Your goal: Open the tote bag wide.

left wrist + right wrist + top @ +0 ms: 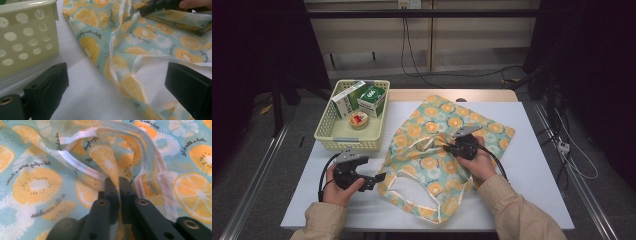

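A cloth bag [447,125] printed with orange slices on pale teal, with white-edged handles, lies crumpled on the white table. My right gripper [446,146] rests on the middle of it. In the right gripper view the two jaws stand together, and the right gripper [118,182] is shut on a raised fold of the bag [37,182] beside a handle strap [82,167]. My left gripper [377,179] lies at the bag's left edge, pointing right. In the left gripper view the left gripper [117,82] is wide open, with the bag's hem [130,85] on the table between the jaws, untouched.
A pale yellow perforated basket [347,142] stands at the table's back left, close to the left gripper [25,37]. It holds two green-and-white cartons [348,97] [373,99] and a small round tin [359,120]. Bare white tabletop [532,170] lies right of the bag.
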A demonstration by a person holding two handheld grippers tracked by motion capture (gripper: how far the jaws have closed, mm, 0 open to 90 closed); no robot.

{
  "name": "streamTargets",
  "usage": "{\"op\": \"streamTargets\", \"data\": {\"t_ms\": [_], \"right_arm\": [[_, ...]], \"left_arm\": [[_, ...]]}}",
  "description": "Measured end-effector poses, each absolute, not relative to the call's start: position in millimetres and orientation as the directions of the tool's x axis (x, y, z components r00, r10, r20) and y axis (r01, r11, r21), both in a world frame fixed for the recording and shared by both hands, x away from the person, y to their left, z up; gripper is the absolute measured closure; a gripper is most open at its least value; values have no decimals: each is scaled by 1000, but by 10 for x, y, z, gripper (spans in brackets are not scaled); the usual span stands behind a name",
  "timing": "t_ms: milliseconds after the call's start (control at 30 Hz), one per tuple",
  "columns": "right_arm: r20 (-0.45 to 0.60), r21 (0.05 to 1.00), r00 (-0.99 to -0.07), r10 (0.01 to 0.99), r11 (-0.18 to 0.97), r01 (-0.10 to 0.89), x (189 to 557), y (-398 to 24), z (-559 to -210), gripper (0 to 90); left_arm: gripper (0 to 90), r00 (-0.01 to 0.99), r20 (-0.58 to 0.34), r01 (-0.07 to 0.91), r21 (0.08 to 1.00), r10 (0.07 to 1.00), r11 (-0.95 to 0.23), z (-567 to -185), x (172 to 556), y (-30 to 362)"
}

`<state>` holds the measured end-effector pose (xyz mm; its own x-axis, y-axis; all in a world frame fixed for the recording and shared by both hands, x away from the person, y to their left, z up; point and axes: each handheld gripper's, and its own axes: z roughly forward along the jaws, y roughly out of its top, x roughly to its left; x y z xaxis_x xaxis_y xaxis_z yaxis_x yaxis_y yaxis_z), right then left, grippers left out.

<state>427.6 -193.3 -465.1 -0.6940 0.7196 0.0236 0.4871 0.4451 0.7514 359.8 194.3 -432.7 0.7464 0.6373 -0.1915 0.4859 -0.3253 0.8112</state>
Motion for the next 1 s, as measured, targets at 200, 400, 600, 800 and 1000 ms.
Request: {"op": "streamTargets", "data": {"t_ms": [200,400,600,800,1000], "right_arm": [[22,741,-690,723,451,497,4283,-1917,-4631,900],[59,748,-687,724,423,511,4318,-1932,-4451,900],[77,772,-686,724,391,500,4348,-1967,-4189,900],[69,779,-680,730,387,494,4377,-1981,-4058,900],[87,794,-669,738,354,493,4425,-2001,-3943,900]], "left_arm": [[50,748,-188,481,815,637,-324,-4308,3597,1944],[50,743,-189,481,818,642,-316,-4298,3599,1969],[50,745,-189,476,823,640,-311,-4287,3594,1959],[50,747,-185,471,825,638,-312,-4261,3591,1966],[50,747,-185,468,828,639,-307,-4250,3592,1975]]}}
